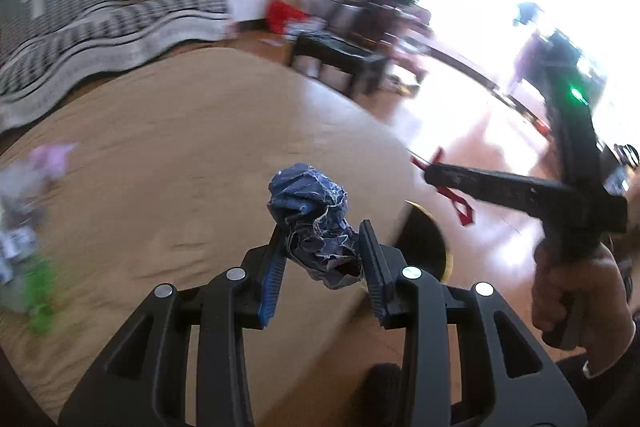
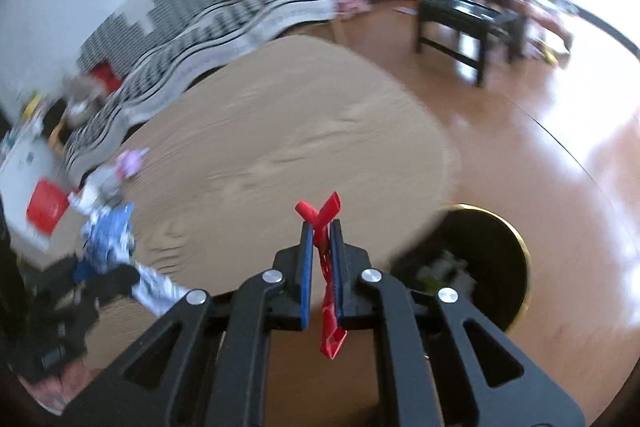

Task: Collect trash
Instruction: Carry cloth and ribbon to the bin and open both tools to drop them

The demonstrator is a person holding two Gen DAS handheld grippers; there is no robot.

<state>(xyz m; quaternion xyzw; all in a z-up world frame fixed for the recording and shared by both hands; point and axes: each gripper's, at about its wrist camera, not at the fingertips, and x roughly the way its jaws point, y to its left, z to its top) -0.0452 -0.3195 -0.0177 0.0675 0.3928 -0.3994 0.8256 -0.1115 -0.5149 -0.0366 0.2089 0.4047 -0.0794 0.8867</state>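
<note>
Tan carpet [image 2: 280, 131] is filling the middle of both views, with glossy wooden floor [image 2: 560, 227] lying to its right and a black-and-white patterned couch [image 2: 224, 23] running along the upper left. Pinching a crumpled blue wrapper [image 1: 316, 223], the left gripper [image 1: 322, 247] is sitting low in the centre of its own frame. Pressed together on a thin red strip of plastic [image 2: 325, 247], the right gripper [image 2: 321, 259] is carrying it above the carpet edge. A dark round bin with a brass rim [image 2: 520, 239] is showing at lower right, seemingly the goal. Doing this well is probably meaning keeping both grips firm, bringing each piece squarely over the opening before letting go, and releasing one at a time. More litter [image 2: 108, 227] is lying blurred at the left edge
</note>
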